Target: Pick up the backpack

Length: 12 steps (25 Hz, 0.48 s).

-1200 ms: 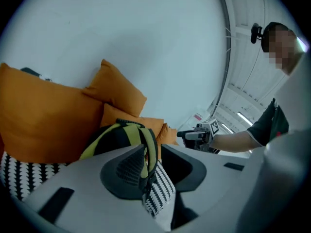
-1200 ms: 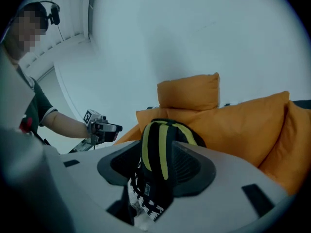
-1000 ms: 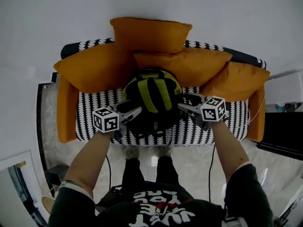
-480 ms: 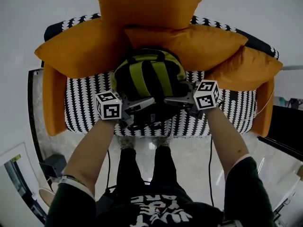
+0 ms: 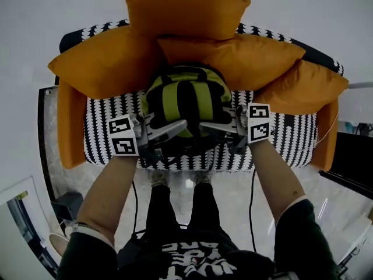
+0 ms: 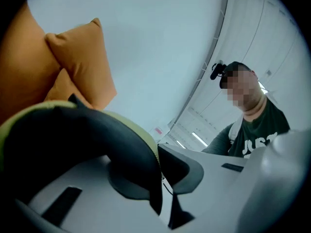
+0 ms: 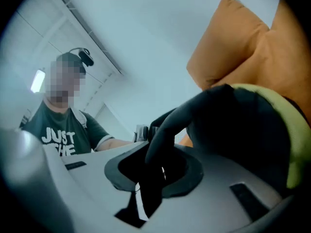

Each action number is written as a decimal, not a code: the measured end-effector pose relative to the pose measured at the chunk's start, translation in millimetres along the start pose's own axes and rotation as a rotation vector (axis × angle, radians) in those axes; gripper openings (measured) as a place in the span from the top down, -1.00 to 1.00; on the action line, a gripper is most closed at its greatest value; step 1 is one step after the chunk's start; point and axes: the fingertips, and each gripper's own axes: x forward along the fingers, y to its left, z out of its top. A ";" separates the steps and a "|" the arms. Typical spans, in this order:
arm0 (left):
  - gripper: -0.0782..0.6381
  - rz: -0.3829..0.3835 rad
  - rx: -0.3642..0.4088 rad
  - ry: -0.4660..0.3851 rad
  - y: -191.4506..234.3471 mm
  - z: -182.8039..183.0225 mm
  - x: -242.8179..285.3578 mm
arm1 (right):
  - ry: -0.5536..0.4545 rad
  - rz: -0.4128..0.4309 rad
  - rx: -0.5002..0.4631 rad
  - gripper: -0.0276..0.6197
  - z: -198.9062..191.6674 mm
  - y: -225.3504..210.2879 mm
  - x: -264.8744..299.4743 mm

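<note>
Head view: backpack (image 5: pixel 186 98), black with yellow-green panels, sits mid-seat on the sofa (image 5: pixel 105 133), which has a black-and-white cover and orange arms. Orange cushions (image 5: pixel 186 10) crowd it from 9 round through 12 to 3 o'clock, one stacked highest at 12. Whether the backpack's base touches the seat or hangs clear, I cannot tell. My left gripper (image 5: pixel 178 127) comes in at the backpack's 7 o'clock and my right gripper (image 5: pixel 210 126) at its 5 o'clock, jaw tips pointing toward each other across its near lower edge and close together. My forearms run down toward 6 o'clock; my legs and the pale floor (image 5: pixel 221 203) show below the sofa front. Left gripper view: left gripper (image 6: pixel 160 178) has its jaws pressed together on a black strap (image 6: pixel 121 140) that arches over from the backpack (image 6: pixel 58 130) at 9 o'clock and drops into the gap. One cushion (image 6: pixel 82 57) stands at 10 o'clock against a pale wall. Right gripper view: right gripper (image 7: pixel 153 178) likewise clamped narrow on a black strap (image 7: pixel 167 130), which curves down from the backpack (image 7: pixel 243 125) at 3 o'clock. A cushion (image 7: pixel 233 42) rises at 1 o'clock.
</note>
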 end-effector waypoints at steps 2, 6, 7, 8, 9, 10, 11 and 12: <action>0.62 -0.030 0.023 -0.021 -15.8 17.2 -3.5 | -0.085 0.034 -0.025 0.65 22.3 18.4 0.0; 0.63 -0.076 0.070 -0.015 -43.7 37.0 -7.8 | -0.217 0.040 -0.103 0.65 66.8 49.6 -5.8; 0.63 -0.090 0.080 -0.011 -53.0 40.0 -7.8 | -0.226 0.033 -0.120 0.66 73.9 57.7 -7.1; 0.63 -0.103 0.089 -0.007 -63.6 42.9 -7.2 | -0.225 0.025 -0.136 0.66 78.7 66.6 -8.1; 0.63 -0.113 0.097 -0.002 -75.7 45.7 -6.1 | -0.219 0.018 -0.148 0.68 81.6 77.3 -8.9; 0.63 -0.122 0.103 0.004 -89.6 48.4 -5.2 | -0.211 0.011 -0.158 0.68 83.6 90.6 -9.3; 0.63 -0.129 0.110 0.011 -104.9 51.1 -4.8 | -0.203 0.005 -0.167 0.69 85.5 106.0 -9.2; 0.63 -0.136 0.117 0.017 -119.9 53.6 -4.8 | -0.196 0.000 -0.178 0.69 87.4 121.6 -8.8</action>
